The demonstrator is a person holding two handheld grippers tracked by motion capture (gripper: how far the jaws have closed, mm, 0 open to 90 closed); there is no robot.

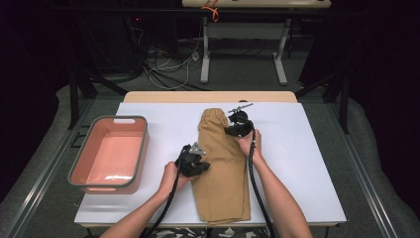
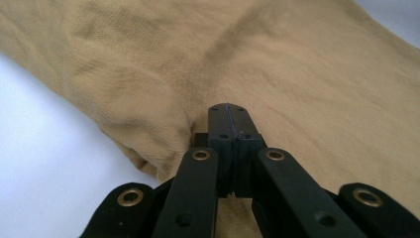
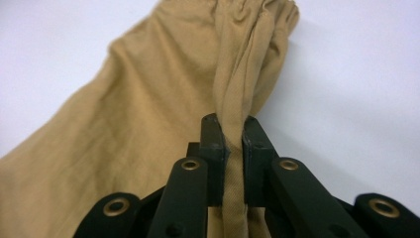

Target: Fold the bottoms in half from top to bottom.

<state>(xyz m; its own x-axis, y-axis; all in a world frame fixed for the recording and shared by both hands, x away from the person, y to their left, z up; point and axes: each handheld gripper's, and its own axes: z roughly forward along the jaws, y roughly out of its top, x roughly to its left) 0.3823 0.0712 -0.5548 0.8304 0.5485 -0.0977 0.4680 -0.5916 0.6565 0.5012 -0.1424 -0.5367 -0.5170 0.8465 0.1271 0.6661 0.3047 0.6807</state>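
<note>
Lying lengthwise on the white sheet [image 1: 307, 163] of the worktop [image 1: 208, 96] in the high view is a folded tan pair of trousers [image 1: 220, 173], waistband at the far end, hems near the person. Left hand-held gripper [image 1: 197, 162] sits on the garment's left edge abt mid-length; right hand-held gripper [image 1: 236, 130] is at the right edge nr the waistband. A pink basin w/ grey rim [image 1: 143, 148] stands well apart to the left. Left gripper view: jaws pressed together, tips on the tan cloth [image 2: 297, 74] just beside a puckered edge; can't tell if any fabric is caught betw. them. Right gripper view: jaws clamp a bunched ridge of the trousers' cloth [image 3: 234, 99], which runs up fr. betw. them toward the gathered waistband [image 3: 257, 10].
</note>
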